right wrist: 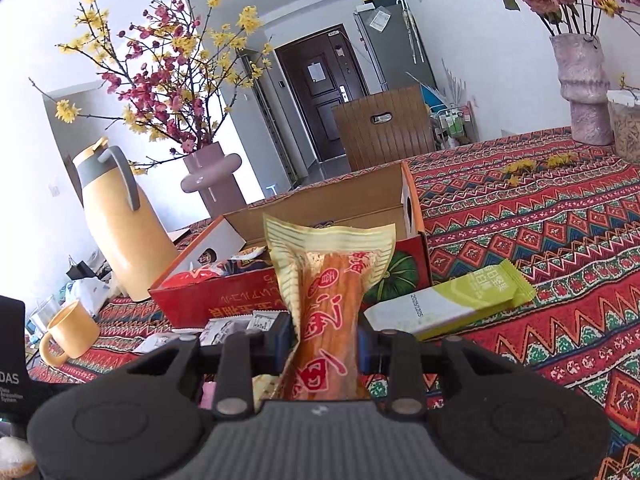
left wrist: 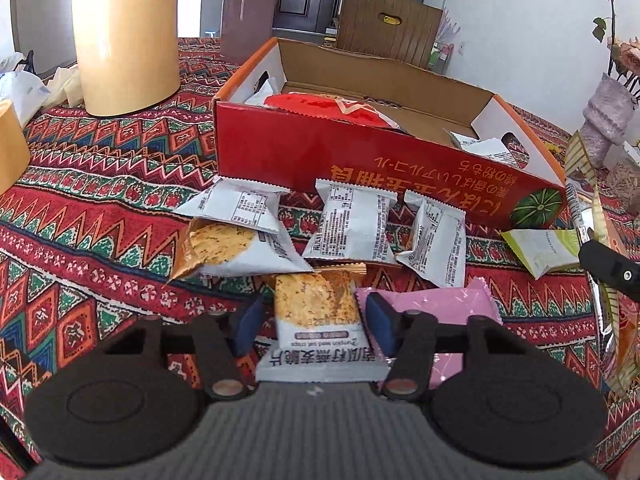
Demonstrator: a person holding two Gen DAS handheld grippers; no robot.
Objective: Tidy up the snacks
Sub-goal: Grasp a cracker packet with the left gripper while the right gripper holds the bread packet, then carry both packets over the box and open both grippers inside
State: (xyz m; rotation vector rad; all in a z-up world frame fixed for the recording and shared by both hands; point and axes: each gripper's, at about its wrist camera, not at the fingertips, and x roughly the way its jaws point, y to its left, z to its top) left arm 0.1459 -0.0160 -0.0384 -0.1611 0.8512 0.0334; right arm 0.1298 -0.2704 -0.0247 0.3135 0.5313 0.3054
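Observation:
An oat crisp packet (left wrist: 316, 308) lies on the patterned tablecloth, and my left gripper (left wrist: 314, 320) is shut on it, a blue pad at each side. Several white packets (left wrist: 352, 220) lie just beyond it, against the red front wall of the open cardboard box (left wrist: 360, 160). A red bag (left wrist: 328, 108) rests inside the box. A pink packet (left wrist: 436, 308) sits to the right of the left gripper. My right gripper (right wrist: 324, 344) is shut on a long orange snack stick in a yellow wrapper (right wrist: 328, 280), held upright in front of the box (right wrist: 240, 304). A green-and-white packet (right wrist: 452, 300) lies to its right.
A yellow thermos jug (right wrist: 120, 232) and a yellow mug (right wrist: 72, 332) stand left of the box. A mauve vase with blossom branches (right wrist: 212, 176) is behind it, and another vase (right wrist: 584, 92) at the far right. A wooden chair back (right wrist: 384, 128) rises beyond the table.

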